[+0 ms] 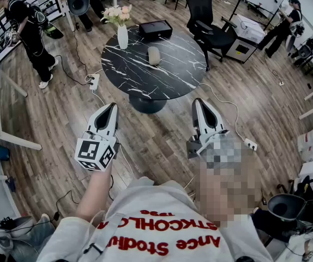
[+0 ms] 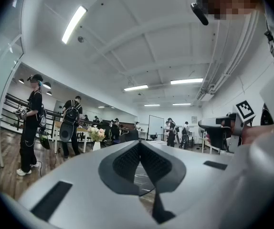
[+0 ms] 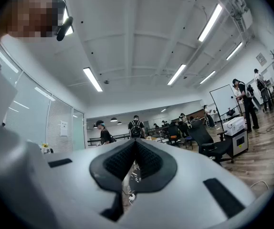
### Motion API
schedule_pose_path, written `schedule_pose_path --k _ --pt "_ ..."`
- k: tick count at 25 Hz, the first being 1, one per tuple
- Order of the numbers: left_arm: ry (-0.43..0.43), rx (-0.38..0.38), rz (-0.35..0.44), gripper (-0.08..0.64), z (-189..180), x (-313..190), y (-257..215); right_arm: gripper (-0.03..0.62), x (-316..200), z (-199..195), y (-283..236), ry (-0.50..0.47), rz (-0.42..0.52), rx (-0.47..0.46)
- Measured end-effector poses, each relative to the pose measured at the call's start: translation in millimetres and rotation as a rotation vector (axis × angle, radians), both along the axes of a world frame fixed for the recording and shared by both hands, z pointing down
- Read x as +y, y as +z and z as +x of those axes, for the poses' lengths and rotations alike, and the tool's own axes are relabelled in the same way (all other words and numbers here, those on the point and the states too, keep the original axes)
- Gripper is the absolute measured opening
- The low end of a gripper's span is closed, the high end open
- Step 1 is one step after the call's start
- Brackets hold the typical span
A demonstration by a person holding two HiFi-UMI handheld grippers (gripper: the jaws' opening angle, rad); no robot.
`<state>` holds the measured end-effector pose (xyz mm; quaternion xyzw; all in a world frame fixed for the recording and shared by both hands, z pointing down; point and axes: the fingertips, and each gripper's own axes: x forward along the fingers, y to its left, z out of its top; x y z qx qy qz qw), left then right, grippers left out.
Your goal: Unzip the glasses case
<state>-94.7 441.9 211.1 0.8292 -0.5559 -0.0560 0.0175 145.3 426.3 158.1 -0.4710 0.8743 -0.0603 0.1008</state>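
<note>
Head view: wood-floored office, grey glasses case (image 1: 154, 55) mid-way across marble table (image 1: 145, 83), left tool (image 1: 110, 111) and right tool (image 1: 200, 105) well short of it. Left gripper view: jaws together, nothing between. Right gripper view: likewise closed and empty; best to step closer, steady case with one, unzip with other.

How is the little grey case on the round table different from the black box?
The grey case is pale and rounded; the black box is dark and rectangular. The case looks smaller than the box. The case lies near the table's middle, the box at its far edge. Both rest on the marble table.
</note>
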Motion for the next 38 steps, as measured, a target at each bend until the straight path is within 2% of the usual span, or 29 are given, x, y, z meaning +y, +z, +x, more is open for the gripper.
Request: schedule_pose_path --k 10,14,24,29,32,38 --pt "0.008 0.000 -0.001 0.002 -6.1 0.7 2.7 0.014 4.3 -15.4 -2.4 -0.017 0.020 -0.005" --pt "0.009 0.005 -0.004 0.002 -9.8 0.6 4.5 0.014 4.4 -16.8 -3.8 -0.023 0.005 -0.055" --pt "-0.011 0.017 -0.029 0.002 -9.2 -11.6 16.9 0.014 -9.0 -10.7 10.6 -0.024 -0.031 -0.041" --pt "-0.025 0.027 -0.043 0.002 -7.3 -47.6 25.2 0.014 -46.2 -1.1 29.5 -0.018 -0.073 -0.028" --pt "-0.034 0.020 -0.034 0.002 -4.5 -81.5 22.0 0.014 -86.4 4.8 32.3 -0.022 -0.085 -0.056" --pt "-0.085 0.009 -0.028 0.002 -2.0 -165.9 12.0 0.014 -178.6 -0.2 22.8 -0.098 -0.081 -0.025"
